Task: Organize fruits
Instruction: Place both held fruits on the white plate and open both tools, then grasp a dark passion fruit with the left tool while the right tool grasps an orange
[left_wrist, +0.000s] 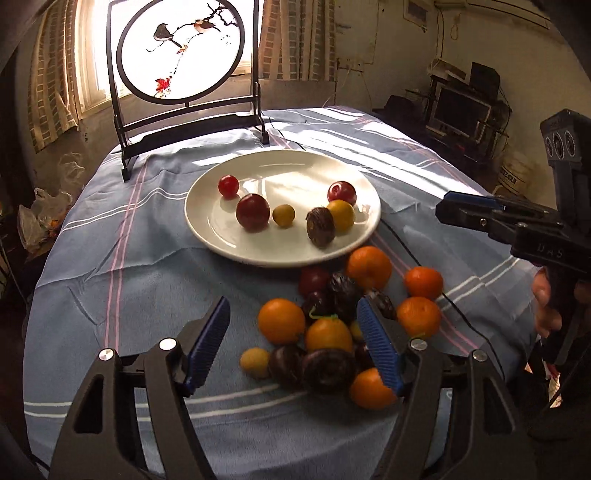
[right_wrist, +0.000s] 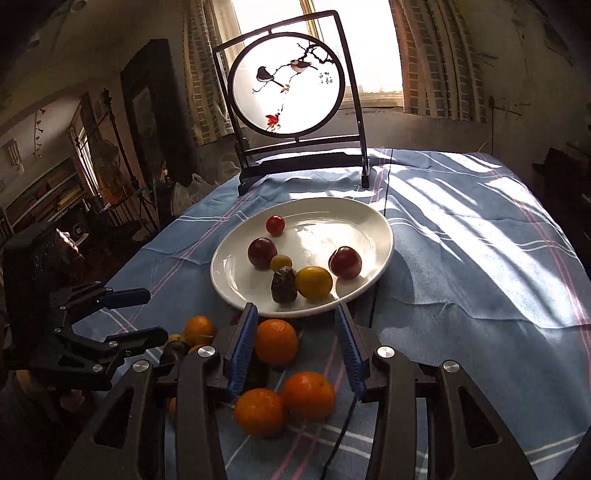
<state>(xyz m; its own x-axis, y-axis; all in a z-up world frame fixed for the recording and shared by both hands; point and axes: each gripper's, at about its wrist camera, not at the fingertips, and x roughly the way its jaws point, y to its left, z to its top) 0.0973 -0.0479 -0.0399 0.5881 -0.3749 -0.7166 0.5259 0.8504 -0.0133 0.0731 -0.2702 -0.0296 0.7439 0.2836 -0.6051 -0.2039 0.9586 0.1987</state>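
Note:
A white plate (left_wrist: 214, 229) (right_wrist: 373, 229) holds red plums, yellow fruits and one dark wrinkled fruit (left_wrist: 320, 230) (right_wrist: 283, 285). A pile of oranges, dark fruits and small yellow ones lies on the cloth in front of the plate. My left gripper (left_wrist: 293, 314) is open and empty, its fingers either side of an orange (left_wrist: 281, 321) in the pile. My right gripper (right_wrist: 295, 325) is open and empty above three oranges, the nearest to the tips (right_wrist: 276, 341) just short of the plate. The right gripper also shows in the left wrist view (left_wrist: 454, 212), the left gripper in the right wrist view (right_wrist: 144, 314).
A blue striped cloth (left_wrist: 110, 295) (right_wrist: 480, 258) covers the round table. A framed round bird screen (left_wrist: 181, 51) (right_wrist: 286, 79) stands at the table's back edge before a bright window. A cable (right_wrist: 340, 435) runs under my right gripper. Furniture and shelves surround the table.

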